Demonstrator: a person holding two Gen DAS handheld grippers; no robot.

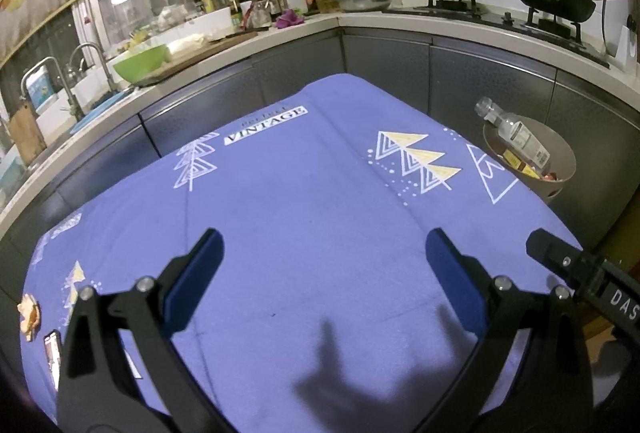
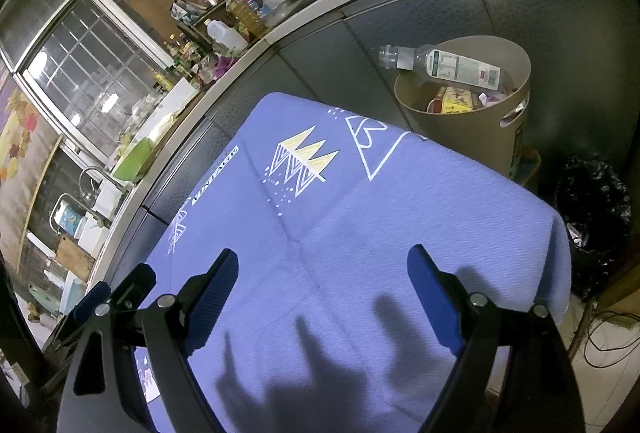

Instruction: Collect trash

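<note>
Two claws hang over the blue-clothed table point(image 1: 304, 217), both spread wide with nothing between the pads: the left claw point(image 1: 324, 273) over the near middle of the cloth, the right claw point(image 2: 322, 297) just beside it on its right side. Most of the trash already sits in the tan bin point(image 2: 480, 137), which stands off the table's far right corner; a clear plastic bottle point(image 2: 444, 67) lies tilted across its rim, above some cartons inside. What remains, by my reading, is a crumpled orange-and-white scrap point(image 1: 29, 317) and a small flat packet point(image 1: 52, 353) at the table's left edge, well apart from the bin and left of the left claw, outside its span. The left claw is the nearer one for this pickup. It should swing toward that edge, straddle the scrap squarely, and close low against the cloth without snagging the fabric. The packet lies flat and may resist pinching.
</note>
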